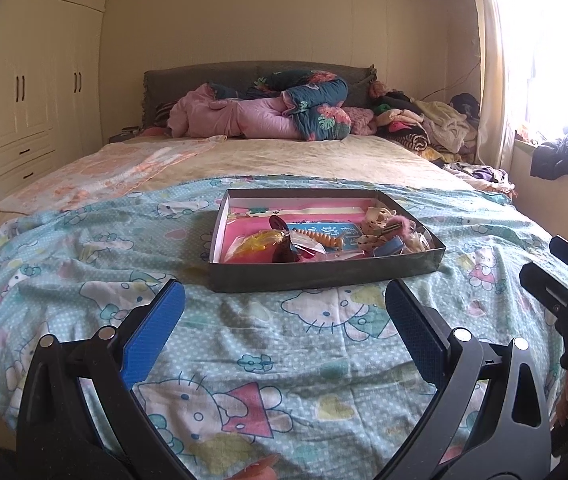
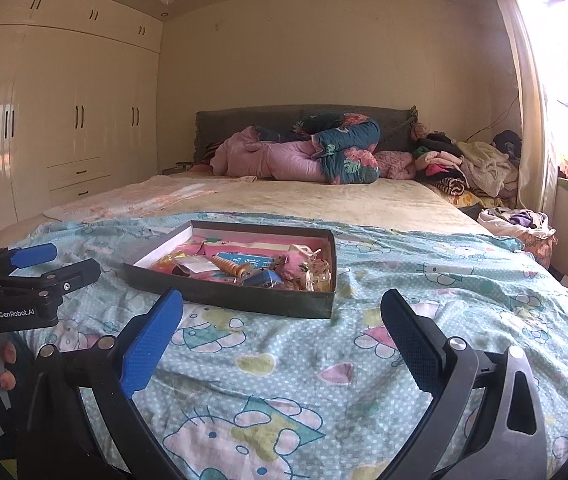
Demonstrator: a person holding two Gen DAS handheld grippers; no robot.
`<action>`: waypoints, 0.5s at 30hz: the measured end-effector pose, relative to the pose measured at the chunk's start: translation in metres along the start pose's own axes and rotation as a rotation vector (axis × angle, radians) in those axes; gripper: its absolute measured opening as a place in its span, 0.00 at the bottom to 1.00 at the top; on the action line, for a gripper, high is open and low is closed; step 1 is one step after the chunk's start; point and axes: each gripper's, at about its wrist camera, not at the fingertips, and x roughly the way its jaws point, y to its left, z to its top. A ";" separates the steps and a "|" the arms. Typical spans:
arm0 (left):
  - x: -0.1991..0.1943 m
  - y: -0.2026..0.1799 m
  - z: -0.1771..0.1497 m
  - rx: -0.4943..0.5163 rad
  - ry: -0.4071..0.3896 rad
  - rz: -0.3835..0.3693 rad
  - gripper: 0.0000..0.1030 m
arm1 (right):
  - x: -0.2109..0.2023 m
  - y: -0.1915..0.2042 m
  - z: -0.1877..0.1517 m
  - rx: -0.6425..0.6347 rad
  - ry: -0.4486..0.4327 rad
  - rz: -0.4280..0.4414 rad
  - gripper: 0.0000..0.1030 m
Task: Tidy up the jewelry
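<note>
Jewelry jumble in shallow dark cardboard tray (image 1: 324,276) on bed: light, small, slippery, tangle-prone; pinch single pieces. Left gripper (image 1: 284,312) and right gripper (image 2: 282,314) both have fingers apart, empty.

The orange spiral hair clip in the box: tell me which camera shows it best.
Left wrist view. The orange spiral clip lies near the middle of the box, seen almost square-on, with its coils clear. The right wrist view shows the same clip from a lower, slanted angle, smaller and partly crowded by neighbouring items.
</note>
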 end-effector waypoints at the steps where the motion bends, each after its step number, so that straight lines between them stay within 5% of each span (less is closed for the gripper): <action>1: -0.001 0.000 -0.001 0.002 -0.004 0.004 0.89 | -0.001 0.000 -0.001 0.005 -0.005 0.001 0.94; 15: -0.002 0.002 -0.005 -0.003 -0.005 0.012 0.89 | 0.001 0.006 -0.007 -0.006 0.020 0.010 0.94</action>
